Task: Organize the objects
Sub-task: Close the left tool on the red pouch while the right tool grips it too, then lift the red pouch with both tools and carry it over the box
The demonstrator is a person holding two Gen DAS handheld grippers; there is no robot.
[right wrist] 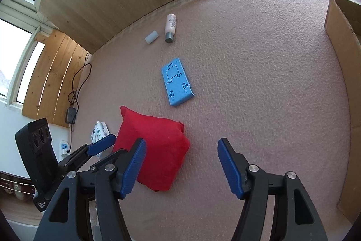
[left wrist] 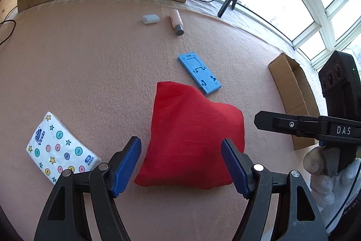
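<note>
A pink felt mat (left wrist: 79, 60) covers the table, and everything to be tidied lies on it. At its right edge sits an open cardboard box (left wrist: 291, 94), the likely place for the loose things. The biggest of these is a red cloth bag (left wrist: 191, 134), lying flat and directly ahead of the left gripper (left wrist: 181, 163), whose blue pads frame its near half from above without touching it; the jaws stand wide apart with nothing gripped. The bag is roughly square, its longer run pointing away from the gripper toward the far side of the mat. The right gripper (right wrist: 181, 164) is also spread and empty; from it the bag lies ahead and to the left, so the left hand is the nearer one and looks better placed to take it.

Left of the bag lies a tissue pack (left wrist: 61, 148), well apart from it. Just beyond the bag's far corner is a blue plastic stand (left wrist: 199, 73), close but not touching. Farther off lie a small bottle (left wrist: 176, 22) and a white cap (left wrist: 150, 19), side by side. Nothing stands between the left gripper and the bag.
</note>
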